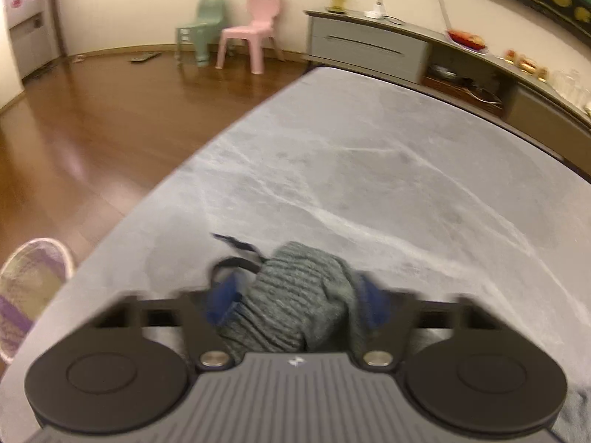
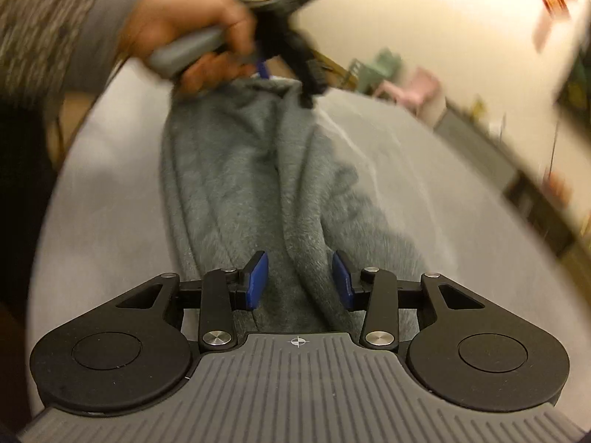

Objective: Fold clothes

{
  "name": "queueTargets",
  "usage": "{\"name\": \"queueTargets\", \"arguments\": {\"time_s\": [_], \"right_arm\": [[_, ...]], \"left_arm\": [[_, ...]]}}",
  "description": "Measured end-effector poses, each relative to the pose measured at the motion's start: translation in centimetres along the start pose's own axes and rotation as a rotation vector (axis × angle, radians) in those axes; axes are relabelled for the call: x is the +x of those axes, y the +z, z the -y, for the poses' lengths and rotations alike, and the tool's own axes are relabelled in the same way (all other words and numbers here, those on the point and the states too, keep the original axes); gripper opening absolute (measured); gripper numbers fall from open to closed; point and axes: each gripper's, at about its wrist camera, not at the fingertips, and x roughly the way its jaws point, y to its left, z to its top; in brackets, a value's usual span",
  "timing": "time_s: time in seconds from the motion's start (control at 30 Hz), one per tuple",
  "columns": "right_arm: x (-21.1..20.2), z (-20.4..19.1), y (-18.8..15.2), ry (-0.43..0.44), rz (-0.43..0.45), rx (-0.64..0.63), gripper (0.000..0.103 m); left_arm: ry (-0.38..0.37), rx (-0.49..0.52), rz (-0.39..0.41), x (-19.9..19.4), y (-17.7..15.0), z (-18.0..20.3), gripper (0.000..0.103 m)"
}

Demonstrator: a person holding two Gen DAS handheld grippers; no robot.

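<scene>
**Grey garment stretched along table, left end gripped, right end loose**

Grey garment [image 2: 258, 192]: fleecy knit, laid lengthwise on the grey marbled table [image 1: 369, 170]; long folds running from near end to far end in right wrist view. Ribbed cuff or hem bunched up in left wrist view, with a dark cord or strap [image 1: 236, 254] poking out to the left of the bunch.

Left gripper [image 1: 295, 295]: jaws partly closed, blue pads [image 1: 221, 302] pressing both sides of the ribbed bunch. Fabric fills the whole gap. Seen again from right wrist view at the far end of the garment, lifting that end slightly off the table; held by a hand [image 2: 192, 33] with a grey patterned sleeve [image 2: 48, 26] behind. View blurred there, pad contact not readable from that side.

Right gripper [image 2: 300, 277]: jaws partly open, blue pads [image 2: 258, 277] standing apart over the near end of the garment. Fabric lies below and between the pads, a gap visible on both sides; no pinch seen. Garment resting flat on the table here.

Background, left wrist view: wooden floor [image 1: 92, 129], green chair [image 1: 201, 29] just beside pink chair [image 1: 251, 33] against the far wall, grey sideboard [image 1: 369, 44] beyond the table's far edge, woven basket [image 1: 29, 288] at lower left off the table.
</scene>
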Motion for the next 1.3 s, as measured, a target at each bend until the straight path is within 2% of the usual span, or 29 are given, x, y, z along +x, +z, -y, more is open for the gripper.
{"name": "queueTargets", "arguments": {"time_s": [0.03, 0.07, 0.13, 0.23, 0.37, 0.53, 0.63, 0.77, 0.8, 0.83, 0.87, 0.93, 1.0, 1.03, 1.07, 1.13, 1.23, 1.3], "right_arm": [[-0.3, 1.2, 0.2, 0.026, 0.015, 0.097, 0.036], [-0.5, 2.5, 0.3, 0.052, 0.033, 0.194, 0.036], [-1.3, 4.7, 0.6, 0.094, 0.065, 0.342, 0.036], [-1.5, 6.7, 0.8, 0.159, 0.074, 0.442, 0.037], [-0.9, 7.4, 0.4, 0.196, 0.029, 0.48, 0.037], [-0.1, 8.4, 0.3, 0.244, 0.017, 0.591, 0.049], [0.9, 7.7, 1.3, 0.075, -0.07, 0.454, 0.048], [3.0, 5.9, 1.1, -0.274, -0.214, 0.132, 0.046], [3.4, 5.7, 0.8, -0.326, -0.24, 0.077, 0.046], [3.4, 5.7, 0.7, -0.342, -0.25, 0.069, 0.044], [3.1, 6.0, 1.0, -0.325, -0.243, 0.11, 0.044], [1.2, 6.2, 2.3, -0.168, -0.17, 0.264, 0.044], [-0.3, 5.3, 4.0, 0.069, -0.085, 0.381, 0.044], [-0.5, 4.5, 4.6, 0.178, -0.071, 0.404, 0.047], [-0.5, 3.5, 5.3, 0.283, -0.066, 0.416, 0.048], [0.3, 1.1, 5.7, 0.417, -0.141, 0.4, 0.047], [0.1, -0.7, 4.8, 0.454, -0.222, 0.417, 0.046], [-0.6, -0.7, 4.0, 0.455, -0.237, 0.457, 0.046]], "left_arm": [[-0.025, -0.022, 0.006, -0.5, 0.0, -0.3, 0.027], [-0.065, -0.064, 0.023, -1.5, 0.0, -1.1, 0.023], [-0.154, -0.142, 0.058, -4.1, -0.6, -3.3, 0.021], [-0.257, -0.201, 0.087, -7.0, -2.2, -5.9, 0.021], [-0.284, -0.115, 0.129, -9.3, -4.6, -7.0, 0.02], [-0.42, 0.057, 0.329, -14.5, -8.2, -8.9, 0.019], [-0.481, 0.145, 0.399, -16.3, -9.9, -11.1, 0.019], [-0.54, 0.205, 0.386, -16.6, -11.0, -14.7, 0.019], [-0.57, 0.199, 0.374, -16.5, -11.0, -15.6, 0.019], [-0.599, 0.189, 0.368, -16.4, -11.1, -16.3, 0.02], [-0.628, 0.175, 0.369, -16.3, -11.2, -16.9, 0.02], [-0.663, 0.155, 0.372, -15.6, -11.3, -17.4, 0.021], [-0.684, 0.136, 0.374, -14.9, -11.3, -17.8, 0.021], [-0.683, 0.124, 0.375, -14.5, -11.2, -17.9, 0.022], [-0.683, 0.113, 0.376, -14.1, -11.2, -18.1, 0.022], [-0.682, 0.086, 0.379, -13.5, -11.1, -18.5, 0.023], [-0.671, 0.056, 0.385, -13.0, -11.1, -19.2, 0.025], [-0.668, 0.04, 0.389, -12.7, -11.2, -19.4, 0.025]]}}
